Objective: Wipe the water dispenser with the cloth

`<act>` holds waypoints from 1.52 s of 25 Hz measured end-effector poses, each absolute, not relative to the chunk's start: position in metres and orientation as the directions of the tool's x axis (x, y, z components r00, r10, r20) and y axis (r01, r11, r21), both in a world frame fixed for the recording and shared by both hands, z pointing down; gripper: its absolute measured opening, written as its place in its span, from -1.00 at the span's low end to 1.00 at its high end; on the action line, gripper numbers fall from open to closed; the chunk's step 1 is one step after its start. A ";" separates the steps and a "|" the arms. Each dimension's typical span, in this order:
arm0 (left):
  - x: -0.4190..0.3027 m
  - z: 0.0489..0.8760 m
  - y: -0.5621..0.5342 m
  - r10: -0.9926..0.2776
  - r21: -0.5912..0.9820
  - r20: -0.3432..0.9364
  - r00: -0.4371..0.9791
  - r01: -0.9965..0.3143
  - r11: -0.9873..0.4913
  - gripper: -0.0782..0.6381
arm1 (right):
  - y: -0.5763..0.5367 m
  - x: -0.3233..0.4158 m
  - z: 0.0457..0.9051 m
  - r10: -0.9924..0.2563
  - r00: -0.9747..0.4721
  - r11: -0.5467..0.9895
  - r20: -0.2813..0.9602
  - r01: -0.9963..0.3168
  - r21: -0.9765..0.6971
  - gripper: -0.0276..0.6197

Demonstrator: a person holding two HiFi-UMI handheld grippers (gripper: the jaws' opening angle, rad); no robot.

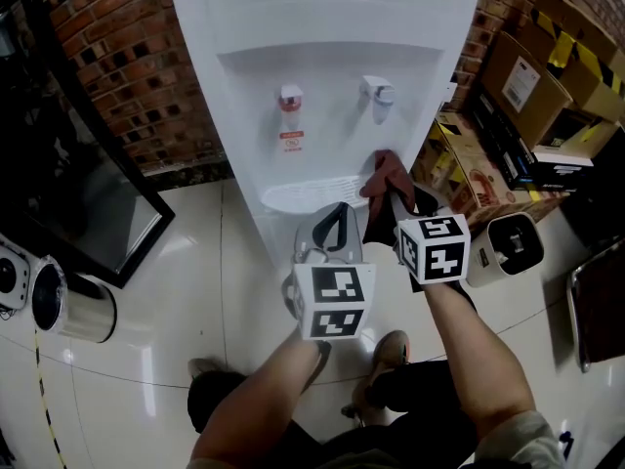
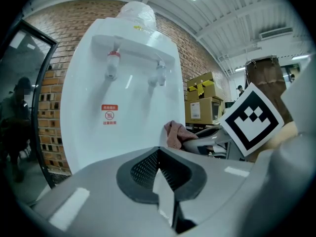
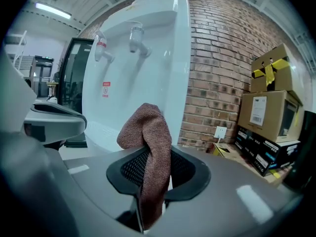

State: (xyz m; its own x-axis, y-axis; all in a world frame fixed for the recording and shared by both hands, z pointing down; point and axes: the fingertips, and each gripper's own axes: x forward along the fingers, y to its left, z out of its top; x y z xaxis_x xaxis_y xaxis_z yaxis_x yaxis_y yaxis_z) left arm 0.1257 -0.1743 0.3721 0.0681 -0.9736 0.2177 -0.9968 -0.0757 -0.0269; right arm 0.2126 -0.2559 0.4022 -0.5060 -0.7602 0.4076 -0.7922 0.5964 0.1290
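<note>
A: Left gripper [image 2: 159, 169] up close, jaws pressed together, nothing in them.

B: Right gripper [image 3: 157, 174] pinches the brown cloth [image 3: 148, 132] just beside the white water dispenser [image 1: 322, 96], near its drip tray [image 1: 303, 195]. Brick wall [image 1: 107, 57] behind.

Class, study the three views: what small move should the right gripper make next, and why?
Probably ease the right gripper forward until the cloth presses on the water dispenser's white front beside the drip tray. Its fingers are shut on the brown cloth, which stands bunched upright close to that panel; contact cannot be confirmed from these views.
</note>
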 end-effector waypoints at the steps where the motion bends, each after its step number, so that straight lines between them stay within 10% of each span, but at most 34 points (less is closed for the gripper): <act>1: 0.127 0.372 -0.174 -0.973 -0.030 0.218 0.072 -0.996 -0.081 -0.78 | -0.256 0.218 0.404 -0.764 -0.495 0.588 0.413 -0.798 0.131 -0.59; 16: 0.087 0.363 -0.129 -0.973 -0.082 0.226 0.047 -0.994 -0.067 -0.78 | -0.263 0.246 0.417 -0.786 -0.395 0.491 0.476 -0.867 0.091 -0.58; 28: 0.006 0.361 -0.083 -0.977 0.024 0.200 -0.075 -0.996 0.082 -0.78 | -0.123 0.123 0.373 -0.605 -0.749 0.781 0.269 -0.624 0.018 -0.58; 38: -0.036 0.366 -0.053 -0.967 0.085 0.224 -0.123 -0.986 0.146 -0.78 | -0.091 0.045 0.444 -0.441 -0.802 0.862 0.403 -0.504 -0.059 -0.58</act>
State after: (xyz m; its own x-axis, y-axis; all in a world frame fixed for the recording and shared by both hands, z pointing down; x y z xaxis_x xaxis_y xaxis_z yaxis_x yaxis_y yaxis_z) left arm -0.0358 -0.0535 0.3655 -0.1235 -0.9667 0.2242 -0.9857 0.1456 0.0849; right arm 0.0448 -0.0909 0.4436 -0.8019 -0.4412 0.4029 -0.5036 0.8619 -0.0586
